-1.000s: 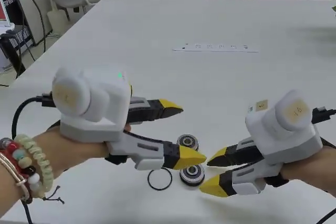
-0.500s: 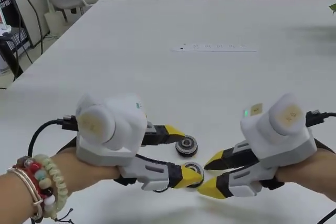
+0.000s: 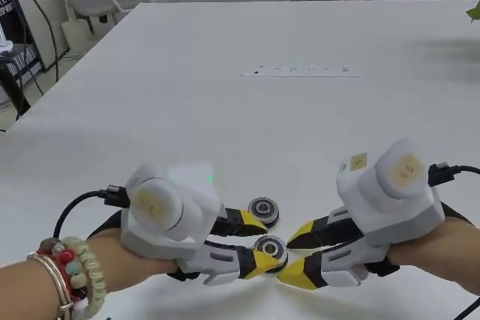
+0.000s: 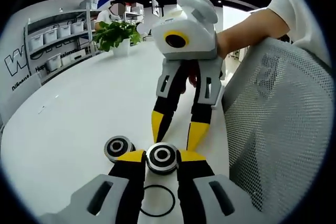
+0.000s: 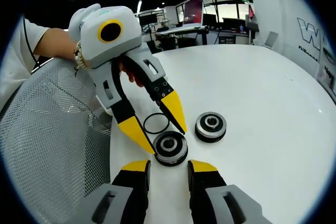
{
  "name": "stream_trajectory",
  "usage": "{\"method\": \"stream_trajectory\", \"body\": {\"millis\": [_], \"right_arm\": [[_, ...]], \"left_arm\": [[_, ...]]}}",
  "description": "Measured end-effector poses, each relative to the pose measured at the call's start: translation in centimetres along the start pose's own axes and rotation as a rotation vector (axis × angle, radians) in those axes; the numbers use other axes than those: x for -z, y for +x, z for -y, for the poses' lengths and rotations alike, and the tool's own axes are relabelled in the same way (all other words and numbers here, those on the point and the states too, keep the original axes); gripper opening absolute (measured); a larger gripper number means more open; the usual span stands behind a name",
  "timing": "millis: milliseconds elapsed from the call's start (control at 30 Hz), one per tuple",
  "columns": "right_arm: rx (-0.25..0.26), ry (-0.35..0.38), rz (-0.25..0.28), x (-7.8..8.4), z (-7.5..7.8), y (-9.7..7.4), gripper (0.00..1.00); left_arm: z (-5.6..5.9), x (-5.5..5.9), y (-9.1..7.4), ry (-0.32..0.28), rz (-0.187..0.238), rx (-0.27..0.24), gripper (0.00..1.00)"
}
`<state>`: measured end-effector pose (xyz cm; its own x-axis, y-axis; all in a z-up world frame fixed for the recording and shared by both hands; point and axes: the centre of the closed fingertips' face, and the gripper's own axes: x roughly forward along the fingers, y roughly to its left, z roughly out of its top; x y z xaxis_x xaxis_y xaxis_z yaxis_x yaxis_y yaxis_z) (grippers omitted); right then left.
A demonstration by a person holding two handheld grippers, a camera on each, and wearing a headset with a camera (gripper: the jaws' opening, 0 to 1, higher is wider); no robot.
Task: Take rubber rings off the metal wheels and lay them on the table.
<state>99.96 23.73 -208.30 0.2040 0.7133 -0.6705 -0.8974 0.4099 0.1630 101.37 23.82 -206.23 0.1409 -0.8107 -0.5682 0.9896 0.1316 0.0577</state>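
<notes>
The near wheel [image 4: 161,157] lies flat on the surface [image 3: 300,125], axle up, between the tips of the left tool [image 3: 273,242], which press its rim from both sides. The right tool [image 5: 169,167], low and level, is half open and empty, its tips just short of that wheel. A second wheel [image 4: 118,147] and a loose rubber ring [image 4: 156,200] lie beside the left tool. A second ago the left tool hovered above the wheel.

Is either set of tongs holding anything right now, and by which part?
The left tongs clamp the near metal wheel across its outer rim, one tip on each side. The right tongs are open, holding nothing.
</notes>
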Motion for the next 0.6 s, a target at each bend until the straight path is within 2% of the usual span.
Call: {"method": "stream_trajectory", "body": {"millis": [233, 600], "right_arm": [[0.001, -0.004, 0.0, -0.03, 0.01, 0.07, 0.25], [0.011, 0.006, 0.006, -0.01, 0.37, -0.02, 0.23]], "left_arm": [[0.57, 0.08, 0.17, 0.001, 0.008, 0.018, 0.12], [0.37, 0.04, 0.21, -0.022, 0.026, 0.011, 0.12]]}}
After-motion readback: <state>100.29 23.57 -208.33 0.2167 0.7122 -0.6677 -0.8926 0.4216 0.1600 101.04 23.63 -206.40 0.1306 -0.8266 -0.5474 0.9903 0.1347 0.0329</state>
